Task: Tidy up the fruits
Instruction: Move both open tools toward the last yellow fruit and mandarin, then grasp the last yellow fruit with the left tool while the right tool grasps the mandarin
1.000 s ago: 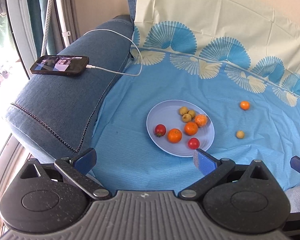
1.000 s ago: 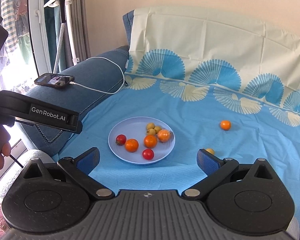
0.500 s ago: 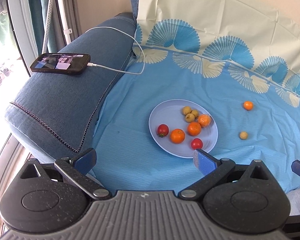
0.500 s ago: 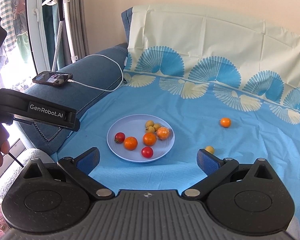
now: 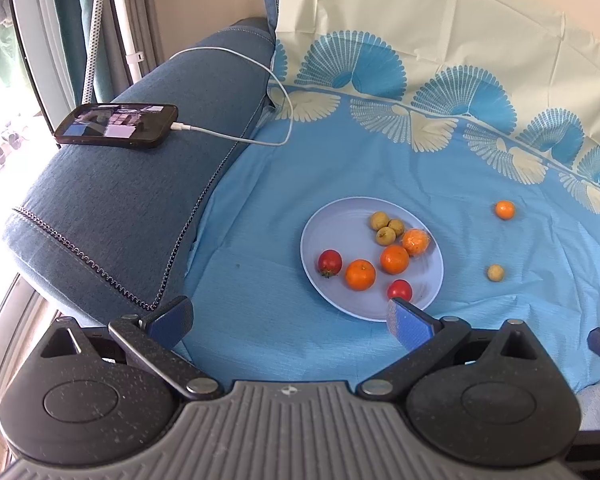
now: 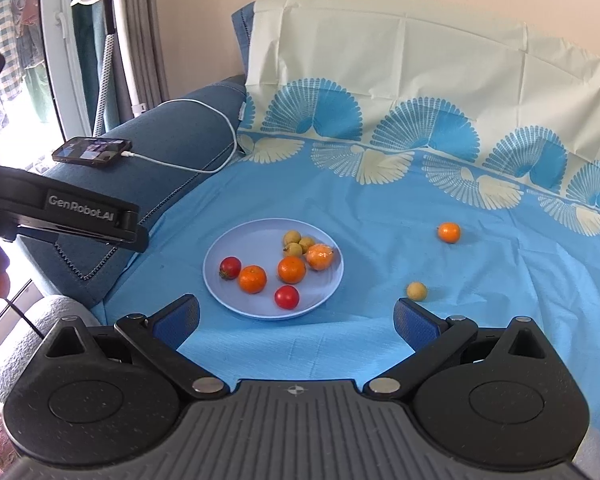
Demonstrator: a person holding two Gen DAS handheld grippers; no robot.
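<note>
Fruit count, on round pale-blue plate point(image 5: 332, 220) point(image 6: 236, 240): 3 small yellow-green round fruits point(image 5: 386, 224) point(image 6: 296, 242) clustered at far side, touching; 2 orange tangerines point(image 5: 360, 275) point(image 6: 252, 279); 1 orange fruit in clear wrap point(image 5: 416, 241) point(image 6: 320, 257) just beside the cluster; 2 red cherry tomatoes point(image 5: 330, 262) point(image 6: 230, 267), one at plate's left, other near front rim. Total 8 on plate.

Off plate, on blue fan-print cloth point(image 5: 380, 160) point(image 6: 380, 200): 1 small loose orange tangerine point(image 5: 505, 209) point(image 6: 449, 232) farther back, 1 loose yellow-green fruit point(image 5: 495, 272) point(image 6: 416, 291) nearer, both right of plate, well apart from it.

Left gripper point(image 5: 288, 318): blue pads spread wide, nothing between. Right gripper point(image 6: 296, 318): same, pads apart, holding nothing. Both hover short of plate.

Black smartphone point(image 5: 118, 125) point(image 6: 93, 151) w/ white charging cable point(image 5: 260, 80) point(image 6: 204, 104) lies on blue denim sofa armrest point(image 5: 120, 200) point(image 6: 172, 136), left of cloth.
</note>
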